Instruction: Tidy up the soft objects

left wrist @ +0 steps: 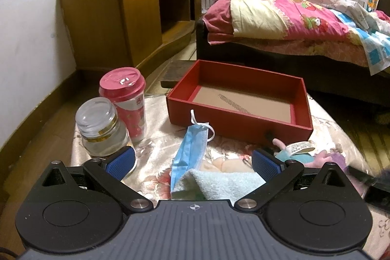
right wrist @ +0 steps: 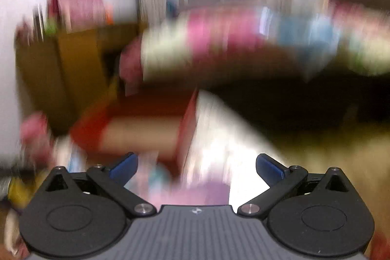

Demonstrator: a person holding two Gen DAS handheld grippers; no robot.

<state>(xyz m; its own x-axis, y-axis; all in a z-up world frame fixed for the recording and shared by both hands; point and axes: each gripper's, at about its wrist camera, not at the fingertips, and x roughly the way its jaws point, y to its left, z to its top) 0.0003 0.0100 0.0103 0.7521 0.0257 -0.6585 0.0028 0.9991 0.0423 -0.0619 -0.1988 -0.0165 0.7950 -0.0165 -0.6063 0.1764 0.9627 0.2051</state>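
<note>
Soft things lie on the floral cloth in front of the left gripper: a blue face mask at about 12 o'clock from its fingers, a pale blue towel directly between the spread blue pads, and a small plush toy at about 2 o'clock, just beside the right-hand pad. That gripper stands wide open; the towel sits between its fingers, but the pads do not press on it. The red box stands open just beyond the mask, from 12 to 1 o'clock, its brown bottom bare. A glass jar and a pink-lidded cup stand close together at 10 o'clock.

The right wrist view is badly blurred. The right gripper has its fingers well apart, with a pink and purple smear low between them that cannot be identified; no grip shows.
</note>
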